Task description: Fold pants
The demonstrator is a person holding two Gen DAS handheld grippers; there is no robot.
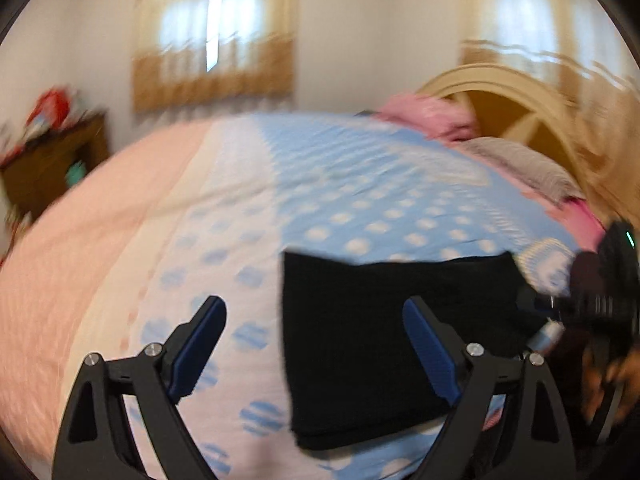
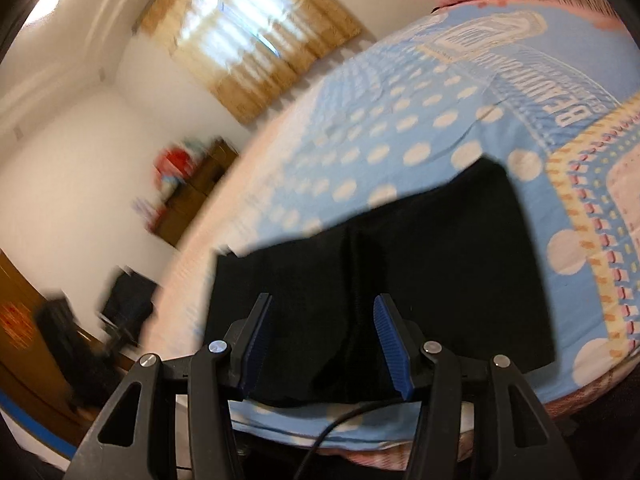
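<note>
The pants (image 1: 380, 344) were plain black. Under them, the bedspread (image 1: 360, 184) was sky blue with white dots, turning white with blue dots, then pale pink, away from the pants. The curtains (image 1: 216, 40) were tan.

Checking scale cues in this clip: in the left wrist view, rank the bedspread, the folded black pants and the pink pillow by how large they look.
1. bedspread, fills most of the frame.
2. black pants, a folded block near the camera, so nearness inflates it.
3. pink pillow, small, far off by the headboard; its true size against the pants is unsure.
</note>
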